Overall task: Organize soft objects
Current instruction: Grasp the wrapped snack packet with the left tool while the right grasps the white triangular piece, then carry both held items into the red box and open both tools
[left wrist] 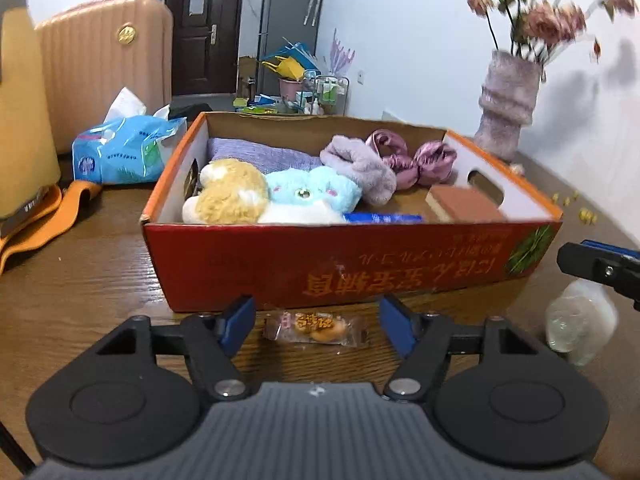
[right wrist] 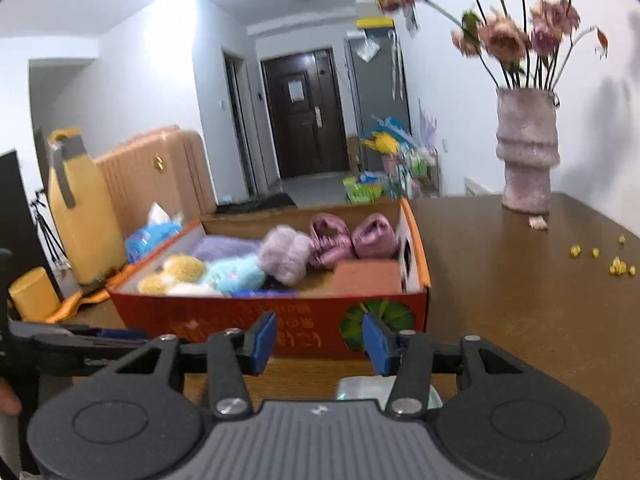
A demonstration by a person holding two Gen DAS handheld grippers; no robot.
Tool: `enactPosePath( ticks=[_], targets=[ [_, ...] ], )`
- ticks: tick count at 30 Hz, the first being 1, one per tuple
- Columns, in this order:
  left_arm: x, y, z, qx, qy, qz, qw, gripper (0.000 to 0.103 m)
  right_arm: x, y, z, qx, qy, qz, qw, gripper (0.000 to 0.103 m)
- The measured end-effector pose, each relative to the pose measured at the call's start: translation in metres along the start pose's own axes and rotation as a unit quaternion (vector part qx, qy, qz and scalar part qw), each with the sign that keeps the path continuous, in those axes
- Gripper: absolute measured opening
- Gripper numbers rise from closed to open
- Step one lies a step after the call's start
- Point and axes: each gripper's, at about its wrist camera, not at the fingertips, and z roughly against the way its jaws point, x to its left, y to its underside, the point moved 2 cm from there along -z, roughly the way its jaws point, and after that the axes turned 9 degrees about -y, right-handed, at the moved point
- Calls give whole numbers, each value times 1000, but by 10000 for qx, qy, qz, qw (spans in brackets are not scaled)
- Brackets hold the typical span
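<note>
- Box (left wrist: 352, 264) sits mid-desk (left wrist: 80, 280), with the plush toys (left wrist: 272, 194) at its left end.
- Scrunchies (left wrist: 412, 158) lie at the box's far right, a sponge (left wrist: 464, 202) before them.
- Snack packet (left wrist: 316, 328) lies just in front of the box.
- Tissue pack (left wrist: 124, 152) left of the box; vase (left wrist: 506, 108) behind it to the right.

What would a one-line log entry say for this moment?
left gripper: open over wrapped snack | right gripper: open, empty | red cardboard box: plush toys inside

A home: wooden table (right wrist: 520, 300), flower vase (right wrist: 526, 152), suitcase (left wrist: 104, 60), fridge (left wrist: 288, 20), entrance door (right wrist: 306, 116).
</note>
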Motion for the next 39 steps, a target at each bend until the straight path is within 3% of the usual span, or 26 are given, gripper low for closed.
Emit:
enactPosePath(
  ticks=[3,8,14,18,21,22,25,33,39],
  targets=[
    [-7,6,-4,0,-130,-273,9995,68,-3,8,-4,101,47,-141,9998,48],
    [-6,8,-9,65,-21,-219,9997,48,36,19,5,244,-1023,510,9932,55],
    [-3,8,2,33,-76,-208,9997,42,64,41,-11,879,-1451,805,9822,56],
    [7,15,23,56,34,47,10000,42,73,60,-19,1147,-1299,940,9804,55],
    [13,24,42,56,43,171,9998,42,75,66,-22,1236,-1184,860,9815,38],
    [15,26,49,40,37,190,9998,42,77,68,-21,1239,-1121,866,9821,37],
    [20,32,72,-46,43,228,9997,42,80,67,-13,1210,-1036,801,9840,33],
    [17,35,107,-325,127,247,9991,42,81,54,39,646,-997,636,9909,33],
    [0,-1,106,-636,585,232,9960,42,56,8,52,86,-868,479,9950,34]
  ],
)
